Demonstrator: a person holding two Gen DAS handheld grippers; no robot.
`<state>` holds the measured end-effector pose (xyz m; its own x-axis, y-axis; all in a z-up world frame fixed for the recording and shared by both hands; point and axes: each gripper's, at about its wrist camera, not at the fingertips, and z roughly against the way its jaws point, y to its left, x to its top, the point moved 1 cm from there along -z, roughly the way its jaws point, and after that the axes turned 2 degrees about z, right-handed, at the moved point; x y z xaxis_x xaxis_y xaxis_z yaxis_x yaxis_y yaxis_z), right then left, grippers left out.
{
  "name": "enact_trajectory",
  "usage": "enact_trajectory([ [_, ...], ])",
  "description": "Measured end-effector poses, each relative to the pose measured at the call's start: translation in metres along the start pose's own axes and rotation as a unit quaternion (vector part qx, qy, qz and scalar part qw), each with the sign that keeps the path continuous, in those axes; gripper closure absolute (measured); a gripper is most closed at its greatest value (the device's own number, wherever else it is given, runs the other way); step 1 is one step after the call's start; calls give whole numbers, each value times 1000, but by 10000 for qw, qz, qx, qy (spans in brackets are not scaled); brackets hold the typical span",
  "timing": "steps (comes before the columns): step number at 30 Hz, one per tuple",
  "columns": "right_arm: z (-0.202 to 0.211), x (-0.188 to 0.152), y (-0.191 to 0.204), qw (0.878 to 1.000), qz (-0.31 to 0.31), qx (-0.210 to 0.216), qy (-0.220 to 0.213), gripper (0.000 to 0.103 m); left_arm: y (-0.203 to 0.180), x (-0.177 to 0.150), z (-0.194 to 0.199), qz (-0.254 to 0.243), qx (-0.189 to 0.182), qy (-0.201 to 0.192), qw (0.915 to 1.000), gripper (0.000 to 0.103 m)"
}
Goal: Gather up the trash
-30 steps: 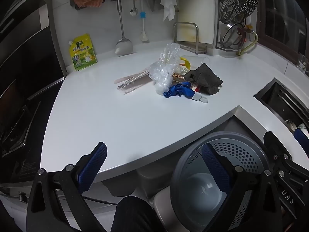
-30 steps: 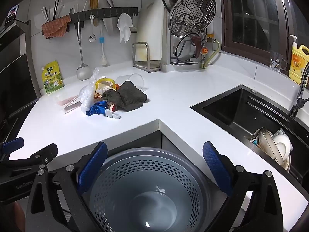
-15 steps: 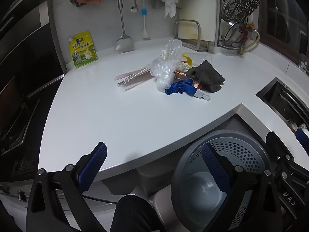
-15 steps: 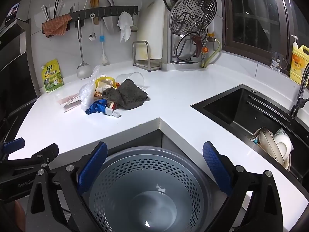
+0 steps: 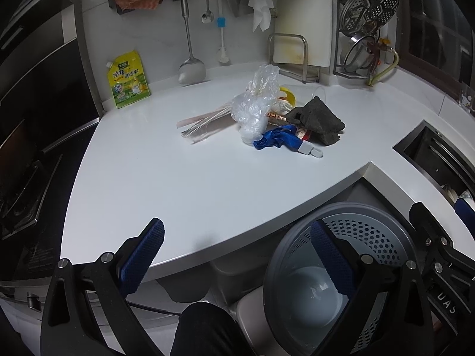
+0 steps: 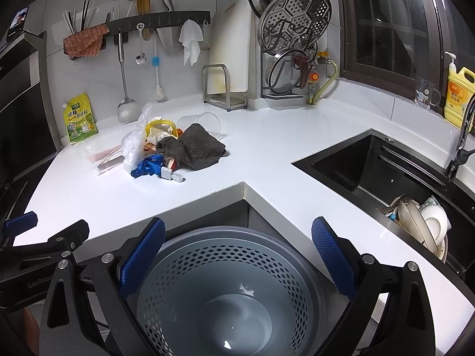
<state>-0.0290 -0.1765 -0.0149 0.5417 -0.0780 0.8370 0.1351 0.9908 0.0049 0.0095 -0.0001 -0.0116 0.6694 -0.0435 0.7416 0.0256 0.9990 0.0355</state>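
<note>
A pile of trash lies on the white counter (image 5: 178,184): a crumpled clear plastic bag (image 5: 256,103), a blue strap with a grey clip (image 5: 279,140), a dark grey cloth (image 5: 317,120), a flat clear wrapper (image 5: 199,123) and a yellow ring (image 5: 288,95). The pile also shows in the right wrist view, with the cloth (image 6: 194,146) and blue strap (image 6: 148,167). A grey perforated bin (image 6: 225,290) stands below the counter corner, empty. My left gripper (image 5: 237,258) is open and empty, near the counter's front edge. My right gripper (image 6: 237,258) is open and empty above the bin.
A black sink (image 6: 386,175) with dishes (image 6: 421,222) is at the right. A yellow pouch (image 5: 129,80) leans on the back wall. Utensils hang on a rail (image 6: 160,22). A lid rack (image 6: 292,59) and a clear cup (image 6: 204,121) stand at the back. A stove (image 5: 17,195) is at left.
The left gripper's view has shifted slightly, so the trash pile sits a little lower and nearer. The right gripper has barely moved. Both stay open.
</note>
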Motion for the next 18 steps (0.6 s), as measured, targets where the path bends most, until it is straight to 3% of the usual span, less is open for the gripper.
enact_trajectory([
  [18,3,1,-1,10000,-1,8,-18,9,0,2,5,-18,-18,-45,10000,6],
])
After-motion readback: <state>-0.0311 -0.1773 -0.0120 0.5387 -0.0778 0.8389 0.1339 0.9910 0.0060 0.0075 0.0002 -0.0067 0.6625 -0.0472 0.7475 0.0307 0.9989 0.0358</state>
